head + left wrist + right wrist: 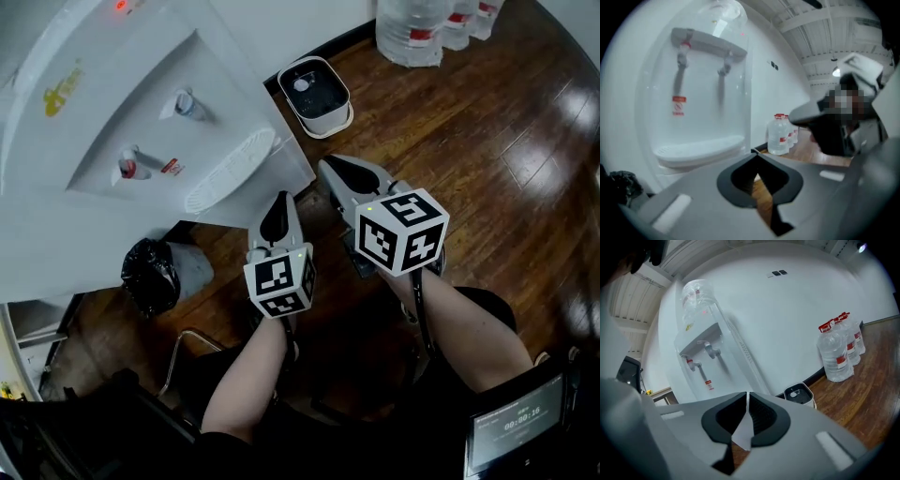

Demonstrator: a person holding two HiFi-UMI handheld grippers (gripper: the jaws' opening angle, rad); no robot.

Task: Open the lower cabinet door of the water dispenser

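The white water dispenser (pixel 103 112) stands at the upper left, with two taps and a curved drip tray (pixel 230 169). Its lower cabinet door shows in no view: the tray overhangs it from above and the jaws cover it in both gripper views. My left gripper (pixel 280 197) is shut and empty, just below the tray's edge. My right gripper (pixel 330 164) is also shut and empty, off the dispenser's right corner. The left gripper (pixel 757 153) faces the taps and drip tray (pixel 701 147). The right gripper (pixel 747 394) looks at the dispenser (pixel 712 352) from its right side.
A small white appliance (pixel 314 94) sits on the wood floor by the wall, right of the dispenser. Several large water bottles (pixel 412 28) stand further back. A black bag (pixel 150 275) lies left of my arms, and a metal frame (pixel 187 352) stands below it.
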